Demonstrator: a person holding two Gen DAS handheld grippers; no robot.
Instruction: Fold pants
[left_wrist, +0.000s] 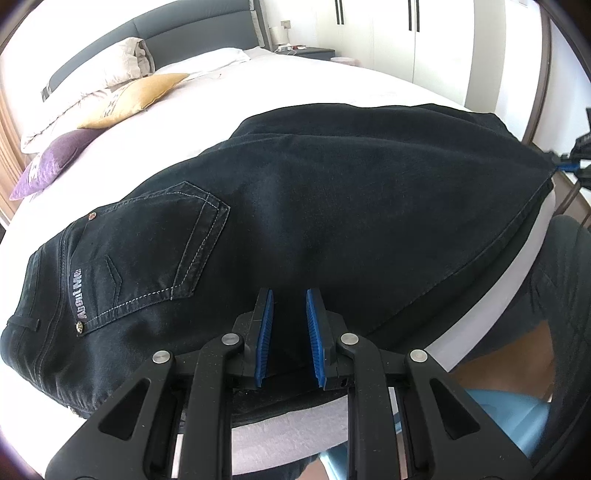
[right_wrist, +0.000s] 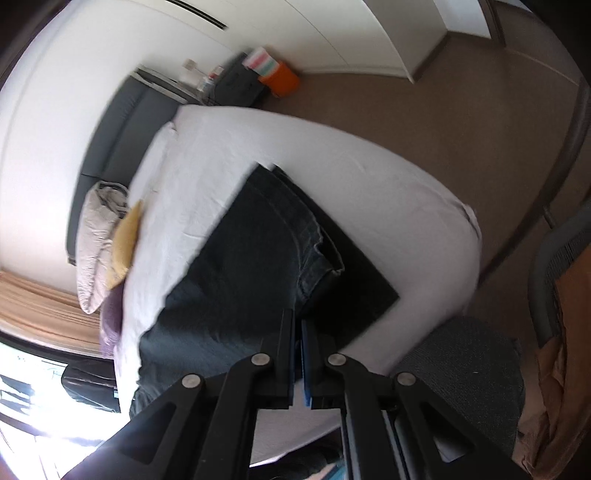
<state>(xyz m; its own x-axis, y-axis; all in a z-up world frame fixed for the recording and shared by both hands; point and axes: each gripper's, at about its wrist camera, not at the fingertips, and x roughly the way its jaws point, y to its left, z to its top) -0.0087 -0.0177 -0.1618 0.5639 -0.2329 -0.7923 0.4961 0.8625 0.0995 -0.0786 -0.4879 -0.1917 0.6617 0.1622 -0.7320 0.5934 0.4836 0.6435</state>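
Dark denim pants (left_wrist: 314, 206) lie spread on the white bed (left_wrist: 295, 81), back pocket (left_wrist: 162, 236) up and waistband at the left. My left gripper (left_wrist: 290, 325) sits at the pants' near edge, its blue pads (left_wrist: 266, 332) close together with dark cloth between them. At the far right my right gripper (left_wrist: 570, 162) pinches a corner of the pants, and the cloth runs taut to it. In the right wrist view my right gripper (right_wrist: 298, 321) is shut with the denim's edge (right_wrist: 258, 258) at its tips. A darker flat layer (right_wrist: 351, 280) lies under the raised leg.
Beige (left_wrist: 110, 66), yellow (left_wrist: 136, 96) and purple (left_wrist: 51, 162) pillows lie by the grey headboard (left_wrist: 166, 33). A person's leg in grey shorts (left_wrist: 554, 280) stands at the bed's near edge. A chair (right_wrist: 554, 280) and brown floor (right_wrist: 443, 122) are on the right.
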